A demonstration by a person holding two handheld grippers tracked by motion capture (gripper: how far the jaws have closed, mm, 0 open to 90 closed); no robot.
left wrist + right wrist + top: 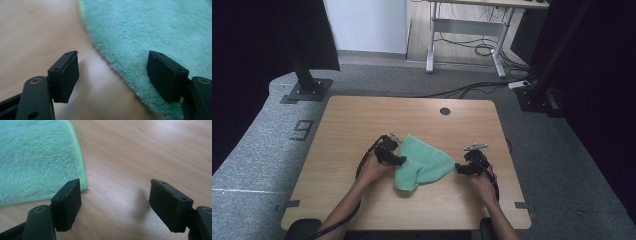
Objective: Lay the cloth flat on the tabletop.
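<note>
Both tongs spread apart at a green cloth

Left tongs (112,75) straddle the rounded edge of the fluffy mint-green microfibre cloth (155,32); right tongs (115,202) gape just beside its corner, with the cloth rumpled between them on the wooden table (362,115).

Light wooden table (362,120) with a dark round grommet hole, a crumpled green cloth (422,162) on it

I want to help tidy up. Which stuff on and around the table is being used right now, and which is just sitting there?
Being used:
green cloth, crumpled on the table
left gripper, jaws open at the cloth's edge
right gripper, jaws open beside a cloth corner

Just sitting there:
white desk frame on the floor behind
cables under it
black stand base
</note>
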